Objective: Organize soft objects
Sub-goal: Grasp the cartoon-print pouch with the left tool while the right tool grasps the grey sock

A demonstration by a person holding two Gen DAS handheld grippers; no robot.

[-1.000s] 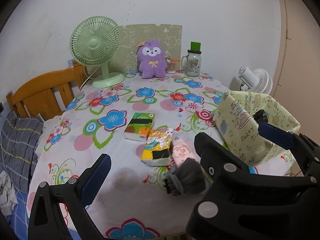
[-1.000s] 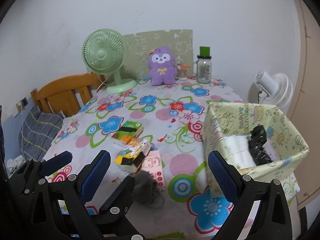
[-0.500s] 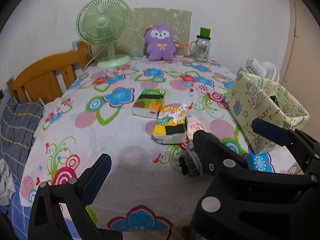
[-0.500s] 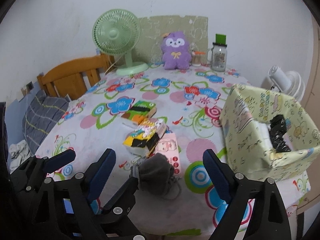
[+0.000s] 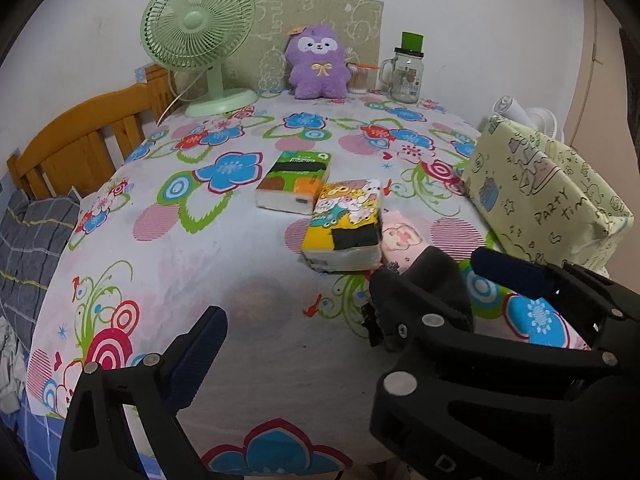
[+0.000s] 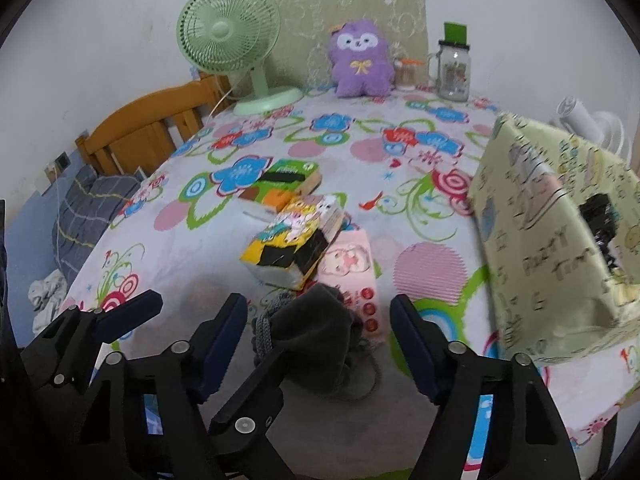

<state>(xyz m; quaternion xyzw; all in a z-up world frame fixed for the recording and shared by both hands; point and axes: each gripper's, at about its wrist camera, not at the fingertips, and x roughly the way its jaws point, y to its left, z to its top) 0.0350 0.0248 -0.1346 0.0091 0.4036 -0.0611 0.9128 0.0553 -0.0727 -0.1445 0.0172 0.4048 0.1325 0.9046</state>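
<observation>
A dark grey drawstring pouch (image 6: 320, 332) lies at the near edge of the flowered tablecloth (image 6: 424, 272), touching a pink tissue pack (image 6: 352, 264). My right gripper (image 6: 318, 340) straddles the pouch with its jaws closing; a gap still shows at each blue pad. The left gripper (image 5: 292, 320) is wide open, closing slightly, over bare cloth; its right finger (image 6: 264, 380) crosses in front of the pouch (image 5: 440, 272). A yellow cartoon tissue pack (image 5: 344, 224) leans on the pink pack (image 5: 400, 240), and a green-orange pack (image 5: 296, 188) lies behind. A purple plush (image 5: 318, 64) sits at the back.
A pale green paper-covered box (image 6: 552, 240) stands at the right, with a black item (image 6: 600, 216) inside. At the back stand a green desk fan (image 5: 200, 28) and a glass jar (image 5: 408, 72). A wooden headboard (image 5: 80, 136) and grey bedding (image 5: 24, 232) lie left.
Both grippers have come down closer to the table. The right gripper's jaws have narrowed around the grey pouch, which now sits between them.
</observation>
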